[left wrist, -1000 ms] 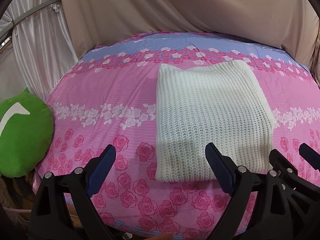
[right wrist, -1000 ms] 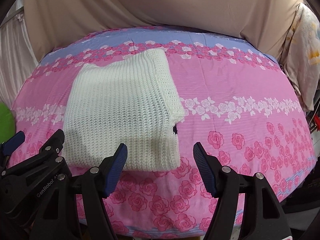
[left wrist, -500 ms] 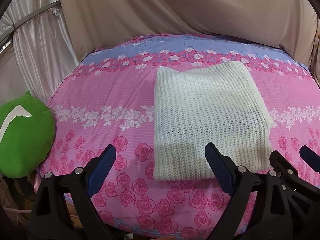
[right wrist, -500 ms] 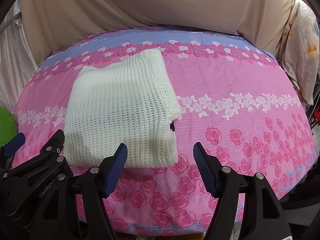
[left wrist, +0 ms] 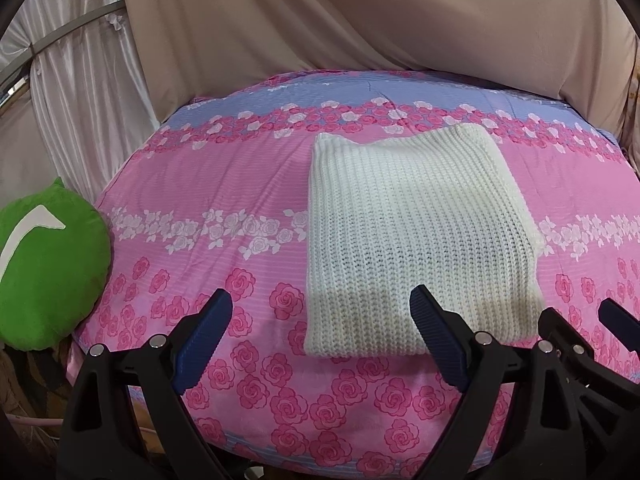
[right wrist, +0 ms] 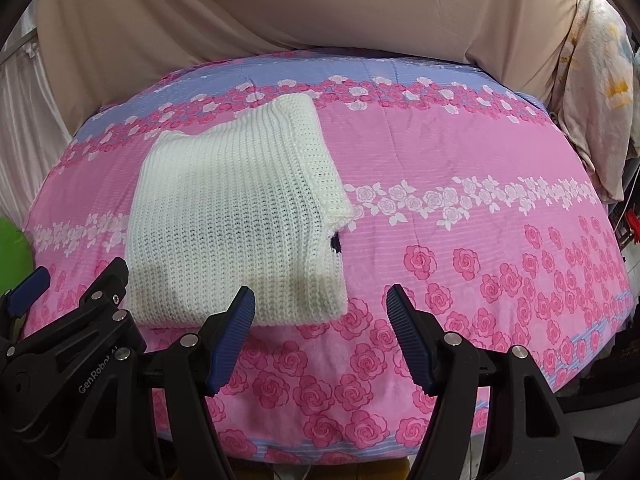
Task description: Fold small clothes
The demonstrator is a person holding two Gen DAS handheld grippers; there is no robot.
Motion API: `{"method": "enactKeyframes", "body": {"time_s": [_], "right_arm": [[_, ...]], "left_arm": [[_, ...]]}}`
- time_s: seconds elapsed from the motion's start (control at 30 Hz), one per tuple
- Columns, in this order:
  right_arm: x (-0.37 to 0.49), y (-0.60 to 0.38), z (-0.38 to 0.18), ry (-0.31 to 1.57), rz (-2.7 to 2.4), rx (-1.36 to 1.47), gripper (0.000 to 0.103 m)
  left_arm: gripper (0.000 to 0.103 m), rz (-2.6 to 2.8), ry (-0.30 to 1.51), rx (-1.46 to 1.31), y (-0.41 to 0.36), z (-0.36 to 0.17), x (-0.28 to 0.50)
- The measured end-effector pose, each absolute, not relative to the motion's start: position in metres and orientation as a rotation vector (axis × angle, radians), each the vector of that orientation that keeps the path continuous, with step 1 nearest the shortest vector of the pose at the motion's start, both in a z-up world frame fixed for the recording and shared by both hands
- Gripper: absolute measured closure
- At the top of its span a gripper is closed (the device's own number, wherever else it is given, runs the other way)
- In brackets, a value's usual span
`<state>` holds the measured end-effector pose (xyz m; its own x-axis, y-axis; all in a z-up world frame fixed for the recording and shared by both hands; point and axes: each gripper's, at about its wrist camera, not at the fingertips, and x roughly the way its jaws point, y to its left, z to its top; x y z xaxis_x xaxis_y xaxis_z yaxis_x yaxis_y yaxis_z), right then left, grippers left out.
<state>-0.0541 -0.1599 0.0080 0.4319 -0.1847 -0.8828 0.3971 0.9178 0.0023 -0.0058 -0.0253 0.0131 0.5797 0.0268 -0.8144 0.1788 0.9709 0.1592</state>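
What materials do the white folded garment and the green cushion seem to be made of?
The white folded garment looks like chunky knitted yarn, matte, perhaps wool or acrylic: vertical ribs and open stitches show. The green cushion looks like soft plush fabric with a short nap and a white appliqué.

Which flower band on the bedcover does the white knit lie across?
The white-rose band across the middle: the white knit covers part of it. The far mixed-rose band stays beyond it.

Bed (left wrist: 208,184) w/ sweater (left wrist: 412,240) (folded)
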Motion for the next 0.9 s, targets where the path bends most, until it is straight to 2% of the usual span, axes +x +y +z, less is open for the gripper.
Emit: {"method": "enactKeyframes", "body": {"time_s": [0.9], "right_arm": [[-0.0482, -0.1572, 0.0016, 1.088, -0.362, 0.209, 0.037]], "left_arm": [[0.020, -0.094, 0.980, 0.237, -0.0243, 0.0032, -0.0024]]}}
